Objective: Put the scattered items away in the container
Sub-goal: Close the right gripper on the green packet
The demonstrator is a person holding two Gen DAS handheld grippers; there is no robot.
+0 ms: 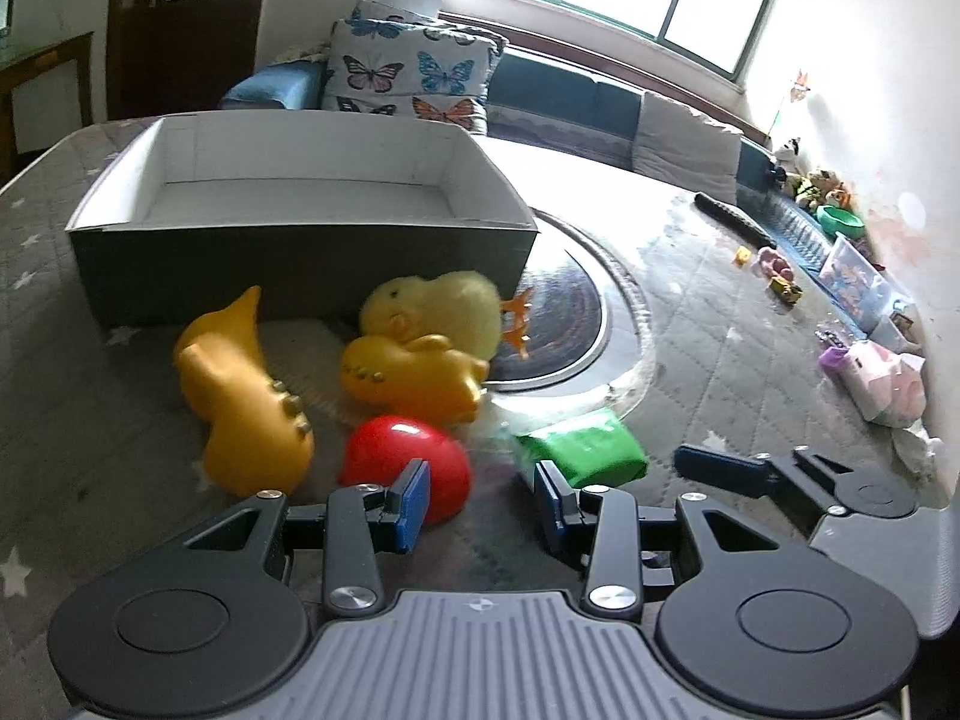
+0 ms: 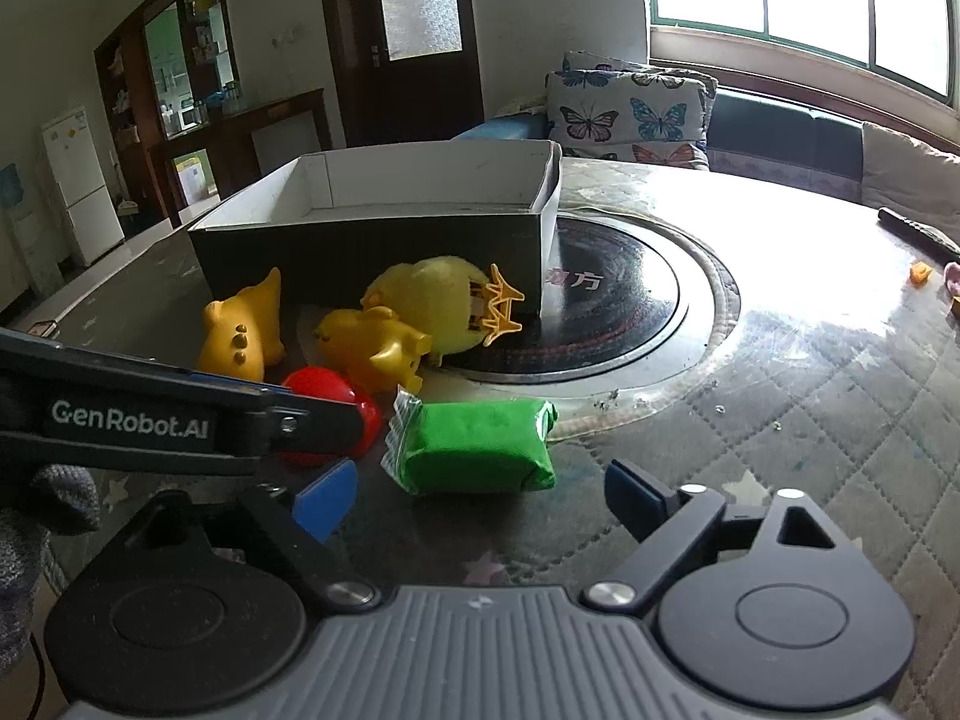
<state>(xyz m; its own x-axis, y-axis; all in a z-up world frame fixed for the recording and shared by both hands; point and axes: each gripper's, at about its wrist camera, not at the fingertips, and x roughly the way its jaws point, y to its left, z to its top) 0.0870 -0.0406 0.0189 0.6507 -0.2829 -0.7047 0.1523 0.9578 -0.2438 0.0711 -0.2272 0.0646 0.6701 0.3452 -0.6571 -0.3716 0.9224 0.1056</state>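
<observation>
The left tongs [image 1: 483,501] stand spread with nothing between the blue pads, hanging over the grey quilted tabletop [image 1: 720,360]. Just ahead of their left pad lies a glossy red plastic ball [image 1: 402,456]; just ahead of their right pad lies a green soft block in clear wrap [image 1: 585,447]. Further ahead sit two yellow rubber animal toys [image 1: 246,396], a fluffy yellow plush chick with orange feet [image 1: 438,306], and behind these the open cardboard box with white inside [image 1: 300,192], which holds nothing visible. The right tongs [image 2: 474,495] are also spread wide and empty, with the green block directly ahead of them, untouched, and the left tongs crossing at their left.
</observation>
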